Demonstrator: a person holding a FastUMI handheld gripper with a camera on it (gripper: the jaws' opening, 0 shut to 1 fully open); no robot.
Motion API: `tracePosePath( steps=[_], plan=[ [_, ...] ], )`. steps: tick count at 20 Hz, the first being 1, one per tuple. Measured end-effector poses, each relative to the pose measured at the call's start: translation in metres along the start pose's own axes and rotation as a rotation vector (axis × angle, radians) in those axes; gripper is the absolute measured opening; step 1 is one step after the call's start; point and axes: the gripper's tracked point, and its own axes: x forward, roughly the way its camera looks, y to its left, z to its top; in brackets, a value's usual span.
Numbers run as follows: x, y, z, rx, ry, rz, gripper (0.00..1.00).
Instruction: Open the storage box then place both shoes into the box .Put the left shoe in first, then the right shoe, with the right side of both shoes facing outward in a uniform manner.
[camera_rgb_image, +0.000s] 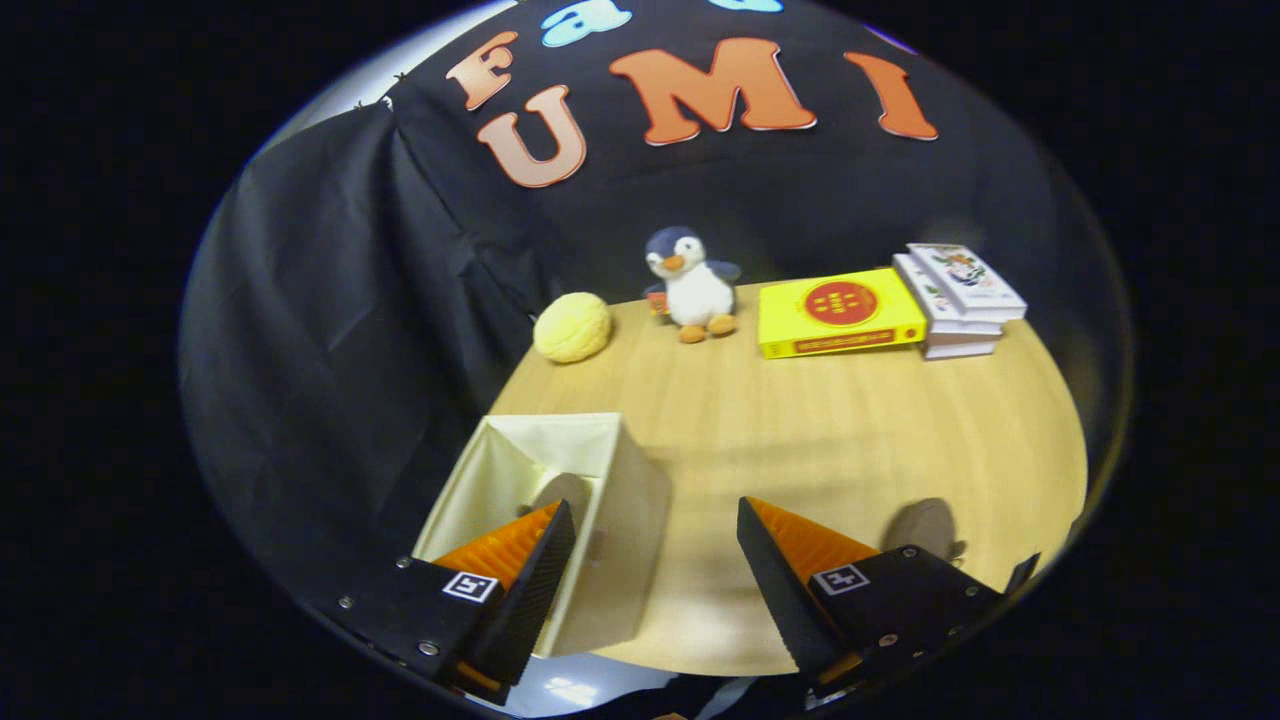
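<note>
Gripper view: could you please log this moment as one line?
tongs: open, empty | storage box: open, one shoe inside | second shoe: on table, beyond right finger

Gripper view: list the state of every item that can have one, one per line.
Box: open, a shoe partly visible inside.
Second shoe: on the table, outside the box, past the right finger.
Gripper: jaws open, holding nothing.
Penguin: upright at the back.
Yellow book: flat, closed.
White books: stacked, closed.
Yellow ball: resting on the table.
</note>
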Motion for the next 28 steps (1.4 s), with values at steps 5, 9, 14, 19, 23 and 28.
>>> tracePosePath(
  steps=[5,9,14,19,23,28],
  plan=[
    [-0.022,-0.099,-0.055,0.041,0.042,-0.155,0.99],
    [-0.030,-0.151,-0.085,0.022,0.074,-0.211,0.99],
    [-0.034,-0.192,-0.123,-0.007,0.114,-0.243,0.99],
    [-0.019,-0.211,-0.148,-0.041,0.147,-0.255,0.99],
    [-0.003,-0.217,-0.158,-0.082,0.161,-0.261,0.94],
    [0.014,-0.221,-0.155,-0.086,0.149,-0.293,0.70]
  ],
)
